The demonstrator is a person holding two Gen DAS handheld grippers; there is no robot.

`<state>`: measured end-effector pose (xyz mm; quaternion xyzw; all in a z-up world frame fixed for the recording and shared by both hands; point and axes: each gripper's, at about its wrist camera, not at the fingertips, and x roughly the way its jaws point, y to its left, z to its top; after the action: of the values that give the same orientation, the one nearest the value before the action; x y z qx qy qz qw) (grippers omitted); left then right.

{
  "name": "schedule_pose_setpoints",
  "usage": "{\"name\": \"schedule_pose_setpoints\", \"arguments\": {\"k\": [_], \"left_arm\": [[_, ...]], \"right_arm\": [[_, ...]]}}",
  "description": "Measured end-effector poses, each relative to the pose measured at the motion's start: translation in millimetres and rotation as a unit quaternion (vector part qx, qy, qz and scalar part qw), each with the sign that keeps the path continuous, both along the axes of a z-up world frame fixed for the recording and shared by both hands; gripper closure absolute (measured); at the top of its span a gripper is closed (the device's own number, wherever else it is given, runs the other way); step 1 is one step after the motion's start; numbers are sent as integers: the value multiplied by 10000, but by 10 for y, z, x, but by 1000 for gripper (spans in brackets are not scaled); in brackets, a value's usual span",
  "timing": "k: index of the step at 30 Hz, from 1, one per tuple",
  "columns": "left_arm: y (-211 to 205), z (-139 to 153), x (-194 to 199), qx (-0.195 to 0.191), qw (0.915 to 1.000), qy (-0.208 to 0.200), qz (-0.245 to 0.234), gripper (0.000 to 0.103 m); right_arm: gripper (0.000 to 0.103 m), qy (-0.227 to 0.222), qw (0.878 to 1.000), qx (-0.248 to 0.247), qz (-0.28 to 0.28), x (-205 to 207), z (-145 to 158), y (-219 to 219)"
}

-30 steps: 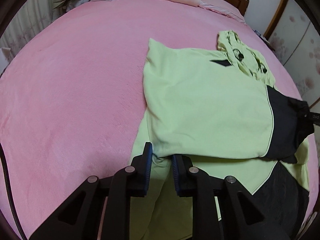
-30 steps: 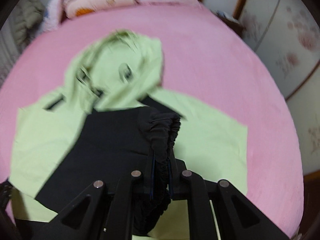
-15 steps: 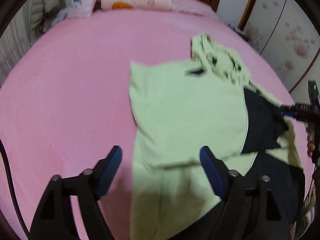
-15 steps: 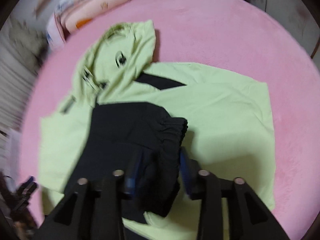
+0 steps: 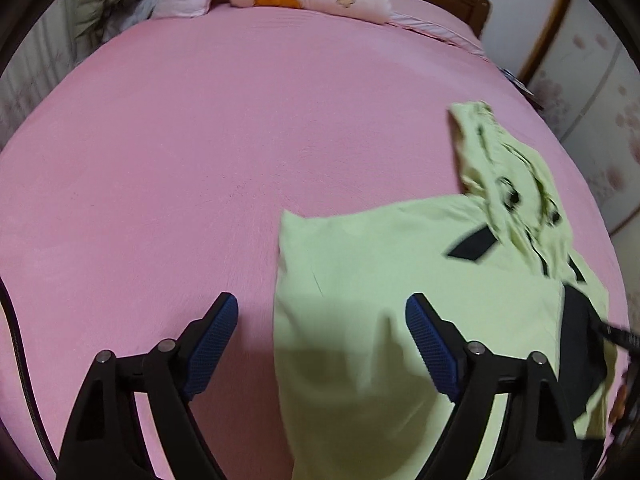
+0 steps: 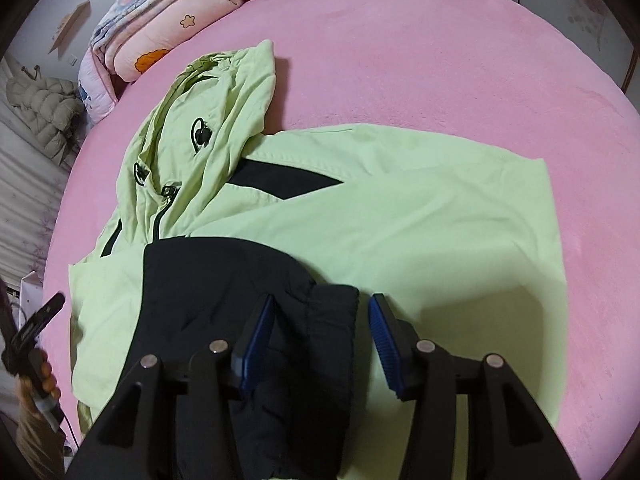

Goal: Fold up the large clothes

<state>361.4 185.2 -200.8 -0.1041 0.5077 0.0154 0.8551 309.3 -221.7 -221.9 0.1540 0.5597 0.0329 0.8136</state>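
Left gripper (image 5: 322, 334) released, jaws wide apart and narrowing a little in the last half second, nothing pinched; it hangs over the pink bedspread (image 5: 200, 160) with the left folded edge of the light green hooded jacket (image 5: 380, 280) lying on the bed under the gap. Jacket lies flat mid-bed, sleeves folded in, hood (image 6: 208, 112) pointing toward the folded quilts (image 6: 160, 20) at the headboard. A hand (image 6: 38, 380) shows at the left edge of the right wrist view. Right gripper (image 6: 320, 330) released too, jaws partly apart, steady now after just opening; black sleeve cuff (image 6: 332, 320) sits between the pads, resting on the jacket, pads not pressing it.
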Motion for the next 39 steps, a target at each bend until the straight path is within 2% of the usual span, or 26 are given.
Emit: {"name": "schedule_pose_setpoints", "arguments": {"k": [1,2,3,4,7,9,14,17,18,20,21,25,28,32,34,36,39], "left_arm": [[0,-61,56,-12,10000,49,24,53],[3,-119,110,-17,9998,179,41,91],[4,-183,158,80,9994,333,109,96],[-1,-206,169,142,9991,366,158,96],[-36,-140,114,539,9983,20,230,100],[-11,-118,80,640,9972,-130,353,100],[57,-291,128,783,9958,77,471,100],[14,-288,145,940,9947,73,403,99],[3,-255,136,963,9946,69,385,96],[-22,-126,79,978,9945,48,366,81],[-50,-28,18,994,9945,-44,337,78],[-346,437,-404,920,9938,-616,106,49],[-597,629,-814,586,9948,-827,-66,46],[-919,543,-1117,116,9972,-744,-23,46],[-1014,412,-1201,19,9979,-641,39,46],[-1058,255,-1237,119,9984,-520,189,46],[-919,44,-1281,131,9983,-290,480,46]], "right_arm": [[64,-23,9999,-98,55,10,-5,25],[68,-48,9996,-233,124,4,-2,56],[70,-80,9988,-433,232,9,2,109],[73,-129,9982,-509,296,17,17,133],[75,-445,9958,-724,347,44,121,215],[75,-602,9948,-782,240,84,160,219],[74,-240,9954,-916,156,183,-132,248],[69,-198,9953,-943,115,153,-94,249],[69,-143,9954,-945,78,138,-62,231],[69,-158,9950,-985,2,70,46,193],[69,-253,9952,-946,-52,-18,159,177],[68,-842,9933,-790,-25,-385,554,281],[67,-1114,9926,-357,331,-586,712,587],[67,-944,9905,248,967,-667,590,1178],[67,-861,9878,2,1301,-682,442,1517],[67,-795,9845,-397,1515,-690,271,1747],[67,-802,9808,-1093,1402,-738,108,1710]]}}
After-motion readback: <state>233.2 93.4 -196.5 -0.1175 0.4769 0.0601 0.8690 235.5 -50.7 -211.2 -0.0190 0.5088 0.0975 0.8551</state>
